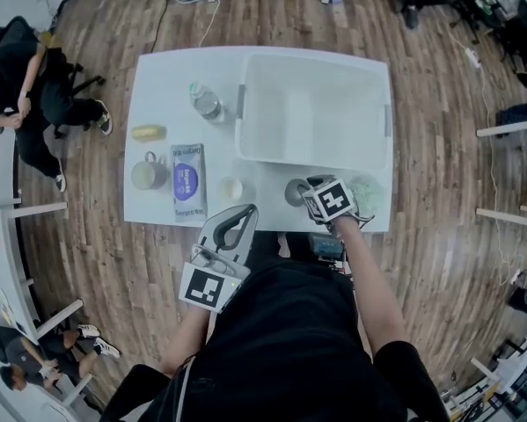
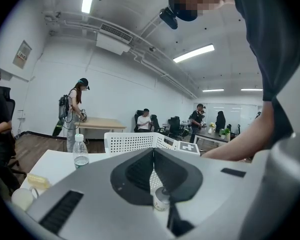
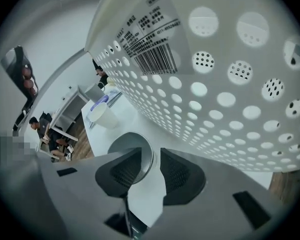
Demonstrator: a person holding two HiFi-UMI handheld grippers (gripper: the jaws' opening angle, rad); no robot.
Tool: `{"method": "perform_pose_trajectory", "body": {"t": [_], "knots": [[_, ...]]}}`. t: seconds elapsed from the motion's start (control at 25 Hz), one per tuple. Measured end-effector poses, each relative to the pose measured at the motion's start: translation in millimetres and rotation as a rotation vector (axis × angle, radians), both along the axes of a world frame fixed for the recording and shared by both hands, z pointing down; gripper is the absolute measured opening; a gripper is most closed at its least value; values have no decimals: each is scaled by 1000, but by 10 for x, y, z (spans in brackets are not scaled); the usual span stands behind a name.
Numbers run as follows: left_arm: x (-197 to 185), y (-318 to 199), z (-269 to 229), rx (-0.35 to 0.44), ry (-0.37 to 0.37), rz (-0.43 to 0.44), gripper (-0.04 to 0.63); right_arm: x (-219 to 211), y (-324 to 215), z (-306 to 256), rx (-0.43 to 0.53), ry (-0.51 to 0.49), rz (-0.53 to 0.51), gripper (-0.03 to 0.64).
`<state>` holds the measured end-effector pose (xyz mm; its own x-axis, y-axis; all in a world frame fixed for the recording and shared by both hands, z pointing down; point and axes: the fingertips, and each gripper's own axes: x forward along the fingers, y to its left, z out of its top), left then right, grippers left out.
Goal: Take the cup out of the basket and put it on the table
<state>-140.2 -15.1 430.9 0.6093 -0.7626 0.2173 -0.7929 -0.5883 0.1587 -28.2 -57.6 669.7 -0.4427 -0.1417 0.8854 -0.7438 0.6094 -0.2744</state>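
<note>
The grey metal cup [image 1: 295, 192] is already out of the white perforated plastic basket [image 1: 245, 104]. It stands upright on the white table [image 1: 157, 86], just in front of the basket's near wall and close to the table's front edge. The main part of the task therefore looks done.

The right hand-held gripper [image 1: 311, 192] points steeply down at the cup. In the right gripper view, one wall of the cup [image 3: 122, 144] passes between its jaws. One pad sits inside the cup's mouth against the wall, while a strip of bare table shows between the wall and the other pad. So I read these jaws as apart and not pressing on the cup, though the gap is narrow. What seems left is only to draw this gripper away without tipping the cup.

The left hand-held gripper [image 1: 244, 214] hangs at the front edge of the table, with its jaws together and nothing between them; it appears to take no part. A small white cup [image 1: 231, 188] stands on the table just beyond it, and a purple and white packet [image 1: 187, 181] lies further left.
</note>
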Motion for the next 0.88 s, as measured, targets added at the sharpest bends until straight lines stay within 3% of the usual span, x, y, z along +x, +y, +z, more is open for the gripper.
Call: {"method": "perform_pose_trajectory", "body": {"t": [0.12, 0.36, 0.56, 0.68, 0.88], "knots": [[6, -3, -1, -2, 4, -3, 11, 8, 27, -133, 46, -15, -15, 150], [-28, -42, -14, -2, 9, -2, 11, 131, 64, -751, 218, -81, 42, 149], [-30, -91, -37, 10, 21, 9, 9, 341, -77, -1521, 467, -167, 160, 47], [-2, -96, -50, 18, 36, 23, 9, 459, -40, -1993, 604, -247, 213, 25], [72, -75, -114, 54, 28, 65, 9, 510, 203, -2564, 794, -332, 210, 25]]}}
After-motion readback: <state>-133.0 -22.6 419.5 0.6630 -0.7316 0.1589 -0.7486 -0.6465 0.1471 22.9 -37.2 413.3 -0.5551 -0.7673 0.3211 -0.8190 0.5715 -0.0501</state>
